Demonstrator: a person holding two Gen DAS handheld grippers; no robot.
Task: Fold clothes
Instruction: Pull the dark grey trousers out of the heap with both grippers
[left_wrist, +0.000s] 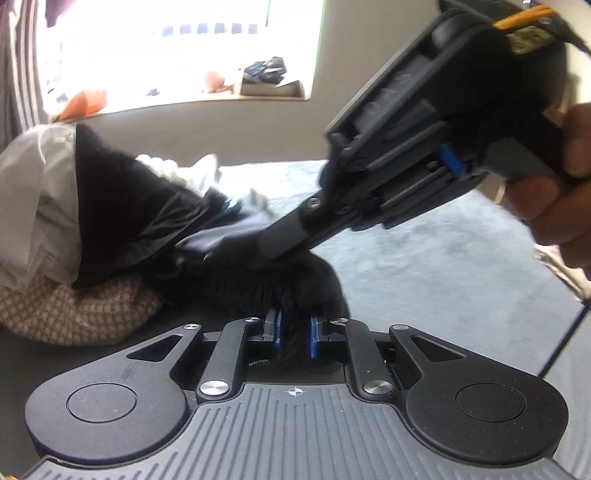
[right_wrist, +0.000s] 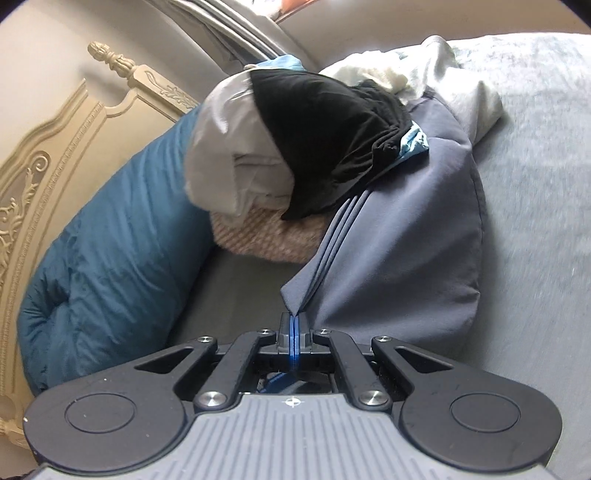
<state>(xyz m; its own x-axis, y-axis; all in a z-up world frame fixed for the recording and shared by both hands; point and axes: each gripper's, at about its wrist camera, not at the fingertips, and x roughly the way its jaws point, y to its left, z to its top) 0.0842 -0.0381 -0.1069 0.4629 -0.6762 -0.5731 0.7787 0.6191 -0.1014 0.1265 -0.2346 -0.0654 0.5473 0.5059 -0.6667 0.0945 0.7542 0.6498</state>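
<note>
Nearest the left wrist camera, the left hand-held gripper (left_wrist: 293, 328) is clenched on a bunched fold of dark fabric that fills the narrow gap between its blue pads (left_wrist: 314, 338). Just beyond it, the right hand-held gripper (left_wrist: 236, 245) reaches in from the upper right, held by a hand (left_wrist: 557, 192), with its tip down among the same dark cloth.

From the right wrist camera, the right hand-held gripper (right_wrist: 293, 325) is clenched tight on a corner of a grey-blue garment (right_wrist: 399, 229), whose pleated edge runs up from the pads toward a pile of clothes (right_wrist: 280, 155). The garment hangs from that pinched corner and drapes over the pale grey bed cover (right_wrist: 535, 221) to the right.

The pile sits at the head of the bed: a black piece (right_wrist: 325, 140) on top, white cloth (right_wrist: 229, 158) beside it, a tan checked item (right_wrist: 266, 236) underneath. A teal quilt (right_wrist: 110, 251) lies rolled against the carved cream headboard (right_wrist: 55, 147). A bright window (left_wrist: 177, 51) shows in the left view.
</note>
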